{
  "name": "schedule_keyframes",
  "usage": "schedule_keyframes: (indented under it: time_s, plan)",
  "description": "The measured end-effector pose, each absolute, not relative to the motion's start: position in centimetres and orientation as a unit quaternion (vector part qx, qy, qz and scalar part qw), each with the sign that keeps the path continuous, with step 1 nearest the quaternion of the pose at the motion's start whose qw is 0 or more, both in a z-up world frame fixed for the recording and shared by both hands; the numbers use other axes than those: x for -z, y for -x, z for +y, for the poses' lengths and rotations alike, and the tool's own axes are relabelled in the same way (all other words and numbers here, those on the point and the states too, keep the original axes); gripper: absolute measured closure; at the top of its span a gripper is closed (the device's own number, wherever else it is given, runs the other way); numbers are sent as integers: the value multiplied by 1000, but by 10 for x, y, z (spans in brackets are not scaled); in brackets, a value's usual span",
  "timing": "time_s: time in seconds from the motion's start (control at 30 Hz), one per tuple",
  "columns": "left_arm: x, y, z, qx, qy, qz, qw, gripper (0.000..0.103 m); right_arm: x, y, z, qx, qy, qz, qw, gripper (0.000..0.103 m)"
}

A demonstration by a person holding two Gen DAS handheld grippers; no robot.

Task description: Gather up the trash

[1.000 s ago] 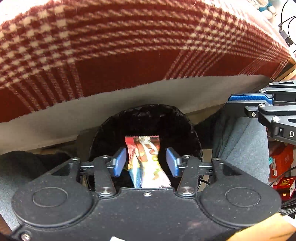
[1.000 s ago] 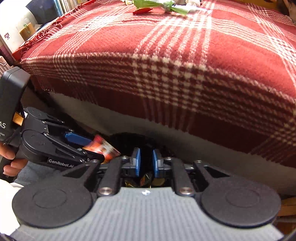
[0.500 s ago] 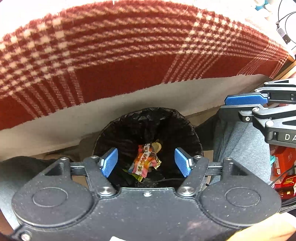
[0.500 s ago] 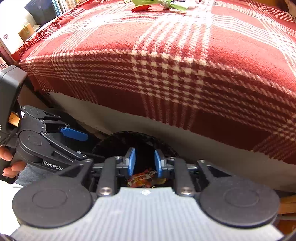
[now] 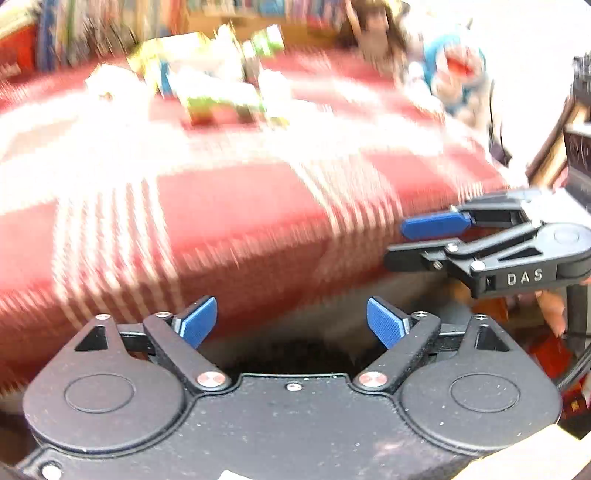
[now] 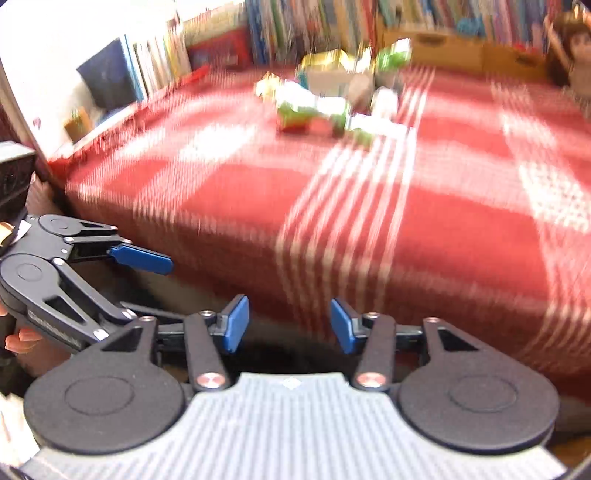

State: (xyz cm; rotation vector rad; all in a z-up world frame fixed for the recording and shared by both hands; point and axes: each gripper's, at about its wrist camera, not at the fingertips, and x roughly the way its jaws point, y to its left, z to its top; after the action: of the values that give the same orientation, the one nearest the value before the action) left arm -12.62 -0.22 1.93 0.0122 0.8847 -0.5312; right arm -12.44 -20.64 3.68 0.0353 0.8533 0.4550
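Item: snack wrappers (image 6: 325, 103), apparently crinkled foil and plastic (view blurred), lying heaped on the plaid blanket (image 6: 369, 229) well ahead of both grippers. Handling: light, limp, slippery; pinching a raised fold is looking best. Left gripper (image 5: 291, 325) and right gripper (image 6: 288, 325): jaws have just been opening, now standing spread, nothing between.

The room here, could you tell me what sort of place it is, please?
Probably a bedroom or child's room: a plaid blanket over what looks like a bed, shelves of books behind, and a blue plush toy.
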Motion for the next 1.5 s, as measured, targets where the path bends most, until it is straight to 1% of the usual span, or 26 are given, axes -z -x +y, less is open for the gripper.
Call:
schedule_keyframes:
  time_s: [0.03, 0.07, 0.27, 0.37, 0.57, 0.7, 0.8, 0.87, 0.97, 1.0, 1.1, 1.13, 1.17, 1.2, 1.23, 1.43, 1.5]
  plan:
    - [-26, 121, 0, 248, -1, 408, 879, 9, -43, 120, -208, -215, -18, 398, 892, 36]
    - [-32, 117, 3, 239, 2, 392, 888, 7, -49, 115, -209, -211, -16, 387, 898, 34]
    - [-48, 80, 14, 191, 27, 345, 919, 7, -65, 77, -205, -151, 43, 331, 930, 32]
    - [-45, 55, 14, 174, 43, 329, 927, 7, -66, 57, -202, -138, 66, 316, 936, 32]
    - [-36, 17, 9, 156, 68, 304, 937, 7, -57, 22, -195, -127, 72, 317, 937, 32]
    - [-28, -1, 5, 149, 63, 317, 935, 8, -46, 1, -189, -130, 83, 324, 933, 32]
    - [-21, -5, 5, 154, 49, 334, 929, 13, -45, -11, -184, -142, 89, 322, 932, 32]
    - [-17, -6, 7, 158, 47, 342, 925, 20, -47, -21, -180, -154, 92, 321, 930, 32]
    - [-12, -9, 10, 160, 46, 351, 922, 28, -50, -37, -172, -176, 97, 316, 927, 34]
    - [-11, -11, 11, 161, 46, 352, 921, 29, -50, -42, -168, -182, 103, 318, 925, 35]
    - [-11, -17, 11, 160, 46, 353, 921, 33, -44, -60, -156, -192, 120, 333, 915, 37]
    - [-11, -19, 11, 161, 45, 353, 921, 35, -40, -66, -154, -195, 124, 341, 911, 41]
    - [-11, -22, 9, 162, 44, 353, 921, 36, -37, -71, -151, -198, 128, 350, 906, 56]
    - [-11, -24, 8, 163, 42, 353, 920, 36, -35, -74, -151, -201, 128, 358, 903, 64]
    - [-11, -27, 7, 164, 41, 355, 920, 38, -34, -76, -151, -203, 123, 361, 902, 67]
    - [-11, -46, -4, 168, 39, 356, 918, 50, -48, -60, -169, -199, 95, 341, 914, 68]
    - [-11, -53, -11, 173, 34, 355, 918, 51, -54, -55, -177, -191, 85, 336, 918, 68]
